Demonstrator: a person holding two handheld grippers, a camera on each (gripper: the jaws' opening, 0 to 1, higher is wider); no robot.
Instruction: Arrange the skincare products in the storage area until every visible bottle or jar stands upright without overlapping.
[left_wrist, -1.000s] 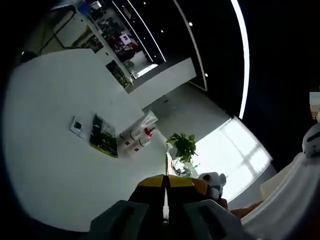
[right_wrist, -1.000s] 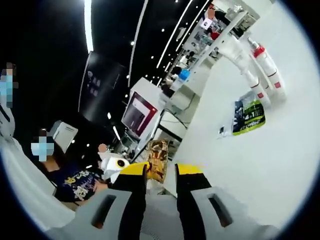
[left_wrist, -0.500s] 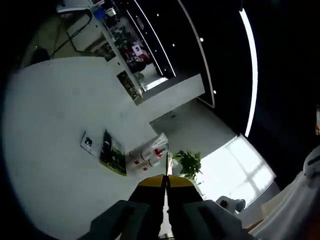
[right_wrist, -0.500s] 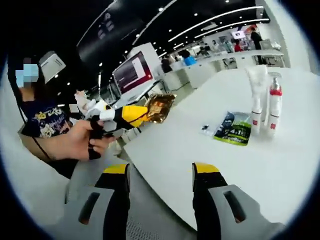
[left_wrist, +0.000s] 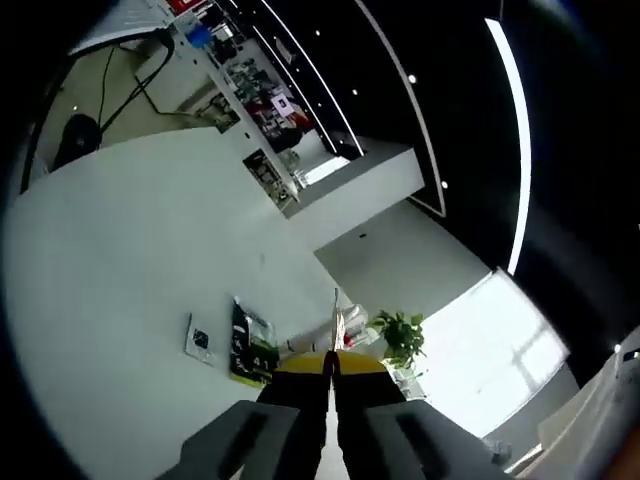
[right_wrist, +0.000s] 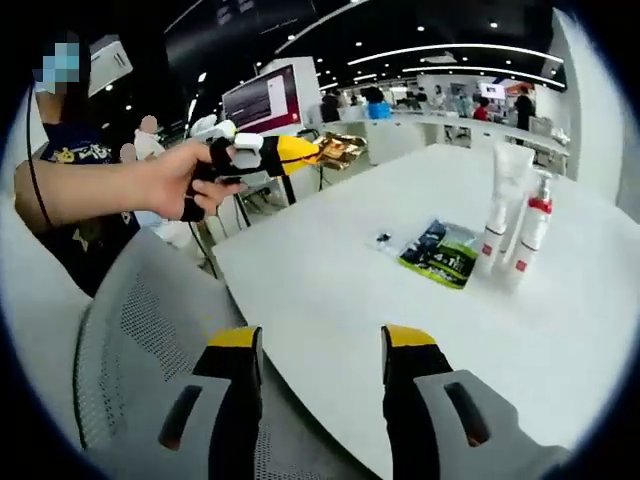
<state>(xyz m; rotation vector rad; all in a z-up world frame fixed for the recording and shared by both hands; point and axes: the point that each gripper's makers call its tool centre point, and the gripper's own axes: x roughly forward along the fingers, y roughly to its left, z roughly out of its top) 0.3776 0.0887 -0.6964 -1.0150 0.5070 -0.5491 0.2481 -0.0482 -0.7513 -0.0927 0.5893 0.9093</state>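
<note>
On the white table a white tube and a red-collared pump bottle stand upright side by side. A green sachet and a small dark sachet lie flat beside them. My right gripper is open and empty above the near table edge. A hand holds my left gripper over the far edge, shut on a gold sachet. In the left gripper view, the shut left gripper shows the gold sachet edge-on, above the green sachet.
A grey mesh chair sits under my right gripper at the near left. A person is at the left. Counters and shelves line the room behind, and a potted plant stands past the table.
The right jaws have spread wider since a second ago. Both views have swung. The left gripper keeps hold of the gold sachet and is nearer the table.
</note>
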